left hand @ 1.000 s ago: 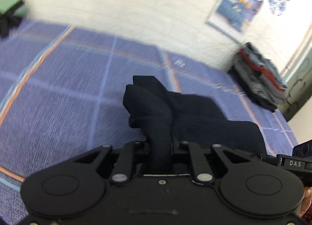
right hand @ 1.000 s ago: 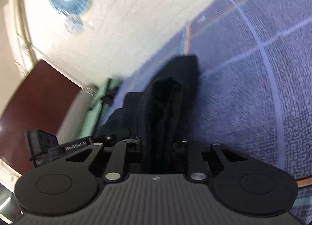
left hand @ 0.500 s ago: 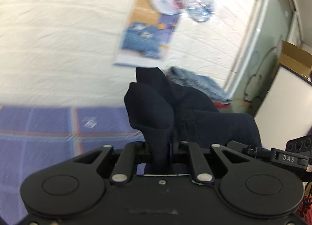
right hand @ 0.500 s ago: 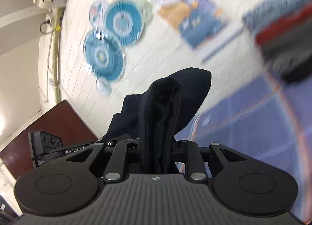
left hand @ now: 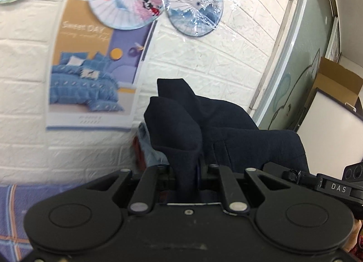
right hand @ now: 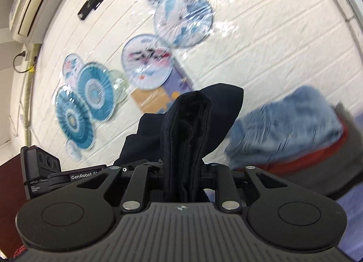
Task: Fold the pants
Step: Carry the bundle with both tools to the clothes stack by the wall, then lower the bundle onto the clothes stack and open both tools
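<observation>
The dark navy pants (left hand: 226, 134) are folded into a thick bundle and held up in the air. My left gripper (left hand: 187, 171) is shut on one end of the bundle, and cloth bulges out above its jaws. My right gripper (right hand: 185, 171) is shut on the other end of the pants (right hand: 188, 130). The fingertips of both are hidden in the cloth. The right gripper's body shows at the right edge of the left wrist view (left hand: 335, 184); the left one shows at the left of the right wrist view (right hand: 68, 175).
A stack of folded clothes (right hand: 295, 139), light blue on red on grey, lies just ahead on the purple checked bedspread (left hand: 11, 205). A white brick wall (left hand: 204, 62) with a poster and paper parasols stands behind. A door and a cardboard box (left hand: 335, 78) are at the right.
Both grippers have lifted the pants bundle off the bedspread and swung toward the wall and the clothes stack, which is now much closer. Both grips have stayed shut.
</observation>
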Demonstrator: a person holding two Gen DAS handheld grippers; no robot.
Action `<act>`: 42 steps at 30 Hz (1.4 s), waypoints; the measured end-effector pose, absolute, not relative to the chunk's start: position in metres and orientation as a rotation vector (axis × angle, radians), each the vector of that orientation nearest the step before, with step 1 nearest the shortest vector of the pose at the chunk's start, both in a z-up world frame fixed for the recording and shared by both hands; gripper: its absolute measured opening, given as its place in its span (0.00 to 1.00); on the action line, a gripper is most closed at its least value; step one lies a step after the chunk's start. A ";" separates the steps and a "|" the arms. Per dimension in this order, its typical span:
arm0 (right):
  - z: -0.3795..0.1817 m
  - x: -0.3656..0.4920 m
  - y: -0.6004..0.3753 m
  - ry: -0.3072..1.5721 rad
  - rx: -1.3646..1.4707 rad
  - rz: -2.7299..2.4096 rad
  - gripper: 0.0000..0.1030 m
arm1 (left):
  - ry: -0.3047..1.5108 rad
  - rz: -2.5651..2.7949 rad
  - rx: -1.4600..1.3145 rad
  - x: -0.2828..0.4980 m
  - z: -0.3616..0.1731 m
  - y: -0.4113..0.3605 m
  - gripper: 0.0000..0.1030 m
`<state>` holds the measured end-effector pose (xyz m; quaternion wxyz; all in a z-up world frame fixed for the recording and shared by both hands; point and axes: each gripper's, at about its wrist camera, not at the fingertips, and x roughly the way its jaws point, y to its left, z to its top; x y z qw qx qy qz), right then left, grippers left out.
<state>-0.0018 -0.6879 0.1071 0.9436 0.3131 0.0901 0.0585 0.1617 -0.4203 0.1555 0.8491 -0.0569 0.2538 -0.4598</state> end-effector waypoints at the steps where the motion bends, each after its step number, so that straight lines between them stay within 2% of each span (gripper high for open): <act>1: 0.111 0.008 -0.699 0.181 0.640 0.109 0.35 | 0.535 -0.968 -0.125 0.171 0.160 -0.433 0.12; 8: 0.119 0.076 -0.765 0.186 0.524 0.032 0.36 | 0.547 -0.910 -0.147 0.241 0.171 -0.514 0.13; 9: 0.113 0.087 -0.775 0.191 0.518 0.006 0.37 | 0.543 -0.891 -0.125 0.250 0.167 -0.526 0.17; 10: 0.105 0.098 -0.785 0.201 0.503 -0.028 0.42 | 0.544 -0.857 -0.091 0.259 0.161 -0.538 0.28; 11: 0.097 0.110 -0.791 0.226 0.481 -0.075 0.56 | 0.555 -0.814 -0.059 0.268 0.154 -0.548 0.33; 12: 0.087 0.120 -0.795 0.260 0.459 -0.142 0.66 | 0.566 -0.762 -0.040 0.275 0.145 -0.551 0.35; 13: 0.077 0.127 -0.797 0.286 0.436 -0.227 0.86 | 0.573 -0.724 -0.024 0.283 0.136 -0.553 0.35; 14: 0.069 0.129 -0.799 0.288 0.409 -0.292 0.90 | 0.573 -0.717 -0.014 0.287 0.130 -0.550 0.35; 16: 0.062 0.124 -0.803 0.256 0.399 -0.308 0.88 | 0.552 -0.713 -0.014 0.293 0.126 -0.541 0.35; 21: 0.078 0.116 -0.793 0.123 0.361 -0.220 0.77 | 0.478 -0.760 -0.006 0.293 0.135 -0.545 0.35; 23: 0.076 0.129 -0.784 0.173 0.313 -0.174 0.72 | 0.453 -0.776 0.049 0.288 0.132 -0.564 0.35; 27: 0.045 0.154 -0.774 0.297 0.224 -0.205 0.72 | 0.471 -0.760 0.177 0.282 0.099 -0.598 0.35; 31: 0.017 0.170 -0.787 0.360 0.248 -0.264 0.63 | 0.523 -0.719 0.274 0.292 0.058 -0.624 0.37; 32: 0.014 0.175 -0.787 0.364 0.252 -0.274 0.57 | 0.540 -0.699 0.294 0.294 0.049 -0.630 0.37; 37: 0.011 0.183 -0.779 0.392 0.171 -0.300 0.57 | 0.565 -0.658 0.234 0.298 0.037 -0.639 0.37; 39: 0.016 0.176 -0.777 0.388 0.171 -0.271 0.69 | 0.563 -0.663 0.245 0.291 0.043 -0.635 0.40; 41: 0.030 0.158 -0.772 0.360 0.183 -0.234 0.99 | 0.556 -0.668 0.230 0.285 0.054 -0.627 0.57; 42: 0.040 0.144 -0.766 0.332 0.177 -0.221 1.00 | 0.538 -0.677 0.210 0.281 0.061 -0.620 0.68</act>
